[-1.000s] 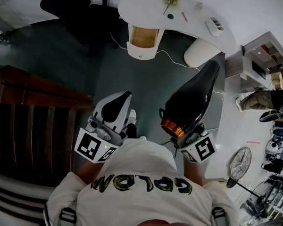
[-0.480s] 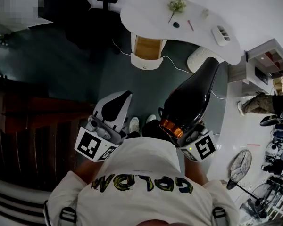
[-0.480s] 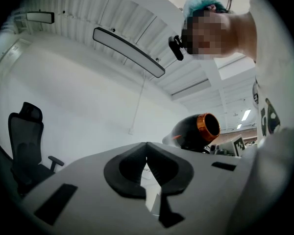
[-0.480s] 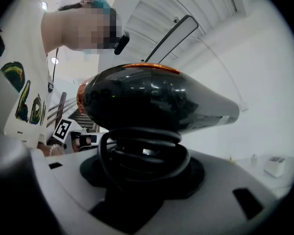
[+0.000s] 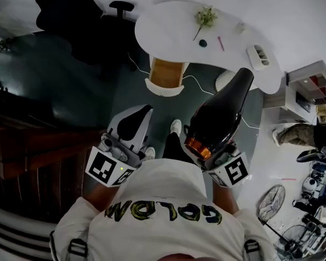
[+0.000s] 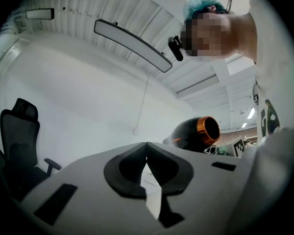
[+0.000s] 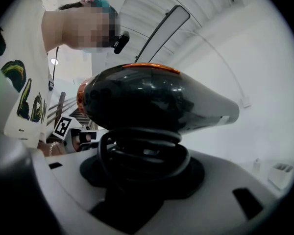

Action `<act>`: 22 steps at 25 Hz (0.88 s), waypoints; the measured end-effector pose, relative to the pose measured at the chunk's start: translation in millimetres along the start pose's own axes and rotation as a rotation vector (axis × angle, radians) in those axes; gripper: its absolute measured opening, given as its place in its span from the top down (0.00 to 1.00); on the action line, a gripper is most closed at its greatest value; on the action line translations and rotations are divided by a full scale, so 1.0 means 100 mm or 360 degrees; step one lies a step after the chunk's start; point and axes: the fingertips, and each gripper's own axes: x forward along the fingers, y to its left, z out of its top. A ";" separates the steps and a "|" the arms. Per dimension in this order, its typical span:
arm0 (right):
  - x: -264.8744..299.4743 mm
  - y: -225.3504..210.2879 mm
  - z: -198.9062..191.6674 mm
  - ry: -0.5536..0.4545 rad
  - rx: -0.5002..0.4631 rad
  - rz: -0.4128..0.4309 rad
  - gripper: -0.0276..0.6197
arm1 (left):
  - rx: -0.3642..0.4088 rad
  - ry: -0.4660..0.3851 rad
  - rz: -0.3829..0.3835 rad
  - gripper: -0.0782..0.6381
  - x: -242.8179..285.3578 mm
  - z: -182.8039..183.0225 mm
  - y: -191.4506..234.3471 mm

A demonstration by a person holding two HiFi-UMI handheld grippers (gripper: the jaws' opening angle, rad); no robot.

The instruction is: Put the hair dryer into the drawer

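the hair dryer [image 5: 220, 116] was clamped by its cord-wrapped handle in the right tongs [image 7: 142, 170], well apart from the open drawer [image 5: 165, 75] under the table [image 5: 168, 20]. the left tongs [image 6: 147, 153] were closed and empty. a firm grip was judged to be needed until the drawer was reached.

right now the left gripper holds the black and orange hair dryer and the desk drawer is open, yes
Wrong hand: the right gripper holds the hair dryer, seen in the right gripper view; the left gripper is shut on nothing. The desk drawer is open.
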 end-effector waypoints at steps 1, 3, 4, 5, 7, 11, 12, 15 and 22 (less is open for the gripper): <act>0.05 -0.15 0.01 0.0002 -0.0002 0.0002 0.56 | -0.0004 0.0000 0.0004 0.88 0.15 -0.01 0.05; 0.13 -0.45 0.04 0.0004 0.0005 0.0008 0.56 | -0.0010 -0.0001 0.0012 0.87 0.45 -0.03 0.13; 0.17 -0.60 0.05 0.0006 0.0008 0.0012 0.56 | -0.0010 -0.0001 0.0014 0.87 0.59 -0.03 0.17; 0.21 -0.75 0.07 0.0010 0.0009 0.0016 0.56 | -0.0011 -0.0002 0.0017 0.88 0.74 -0.03 0.21; 0.29 -1.01 0.08 0.0028 -0.0001 0.0029 0.56 | -0.0012 0.0000 0.0023 0.87 1.00 -0.04 0.30; 0.45 -1.43 0.06 0.0048 -0.0020 0.0078 0.56 | 0.0001 0.0000 0.0044 0.87 1.43 -0.08 0.48; 0.49 -1.53 0.06 0.0049 -0.0018 0.0093 0.56 | 0.0006 0.0002 0.0053 0.87 1.52 -0.09 0.52; 0.61 -1.79 0.03 0.0062 -0.0004 0.0139 0.56 | 0.0015 0.0006 0.0084 0.87 1.76 -0.13 0.64; 1.02 -2.00 -0.09 0.0131 0.0002 0.0227 0.56 | 0.0021 0.0040 0.0111 0.87 1.97 -0.15 0.99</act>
